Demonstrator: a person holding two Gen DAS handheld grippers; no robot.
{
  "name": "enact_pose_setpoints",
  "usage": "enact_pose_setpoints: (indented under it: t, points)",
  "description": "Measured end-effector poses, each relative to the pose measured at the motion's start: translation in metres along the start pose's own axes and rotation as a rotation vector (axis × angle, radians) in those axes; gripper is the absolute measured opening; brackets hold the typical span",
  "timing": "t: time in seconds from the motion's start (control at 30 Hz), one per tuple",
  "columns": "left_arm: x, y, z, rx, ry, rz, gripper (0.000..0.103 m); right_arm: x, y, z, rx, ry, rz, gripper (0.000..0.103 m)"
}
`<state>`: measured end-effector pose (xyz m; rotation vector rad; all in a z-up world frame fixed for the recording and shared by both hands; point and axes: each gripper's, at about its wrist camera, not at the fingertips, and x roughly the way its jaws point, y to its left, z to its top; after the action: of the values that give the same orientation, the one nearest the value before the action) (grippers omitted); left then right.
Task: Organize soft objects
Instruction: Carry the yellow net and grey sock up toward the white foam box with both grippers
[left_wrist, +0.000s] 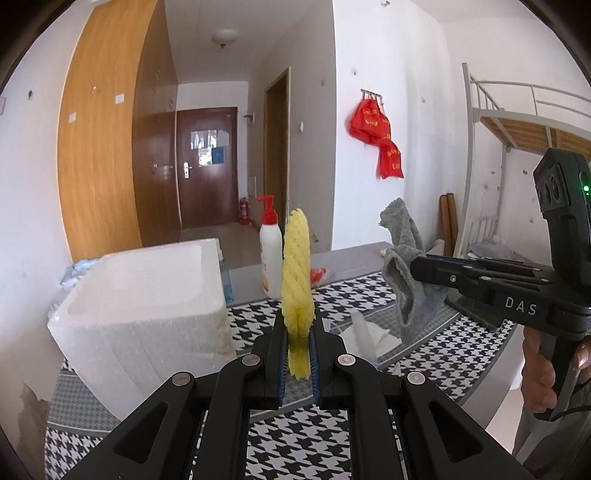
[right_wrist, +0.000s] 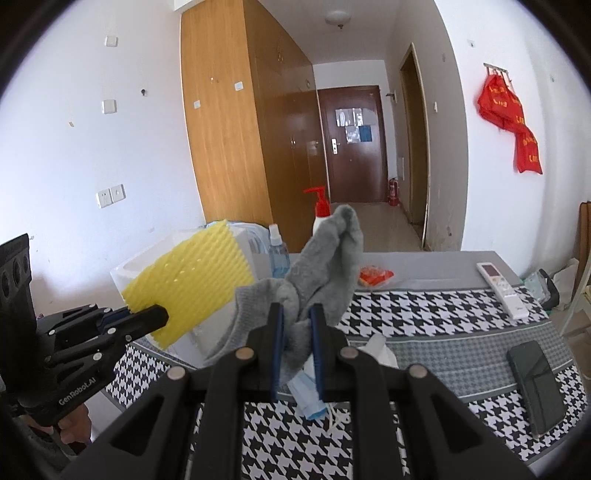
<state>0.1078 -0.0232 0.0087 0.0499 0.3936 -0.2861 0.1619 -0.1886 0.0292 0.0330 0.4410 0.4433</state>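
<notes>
My left gripper (left_wrist: 298, 325) is shut on a yellow ridged sponge (left_wrist: 296, 273) and holds it upright above the table, to the right of a white foam box (left_wrist: 144, 295). The sponge also shows in the right wrist view (right_wrist: 192, 284), in front of the box (right_wrist: 127, 271). My right gripper (right_wrist: 297, 314) is shut on a grey sock (right_wrist: 321, 266) that hangs limp above the table; the sock also shows in the left wrist view (left_wrist: 406, 266), held by the right gripper (left_wrist: 415, 267).
The table has a houndstooth cloth (right_wrist: 424, 306). On it are a red-pump lotion bottle (left_wrist: 269, 251), a blue spray bottle (right_wrist: 277, 254), a red packet (right_wrist: 375, 276), a white remote (right_wrist: 502, 288), a dark phone (right_wrist: 535, 384), white tissue (left_wrist: 365, 332) and a blue face mask (right_wrist: 306, 398).
</notes>
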Motion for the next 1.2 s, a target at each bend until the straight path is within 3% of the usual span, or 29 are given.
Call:
enact_pose_setpoints:
  t: [0.73, 1.2]
  points:
    - [-0.024, 0.018, 0.044, -0.014, -0.083, 0.124, 0.011, 0.0, 0.023, 0.035, -0.037, -0.058, 0.063, 0.018]
    - [-0.028, 0.046, 0.046, -0.046, -0.083, 0.231, 0.011, 0.028, 0.052, 0.05, -0.071, -0.045, 0.155, 0.018]
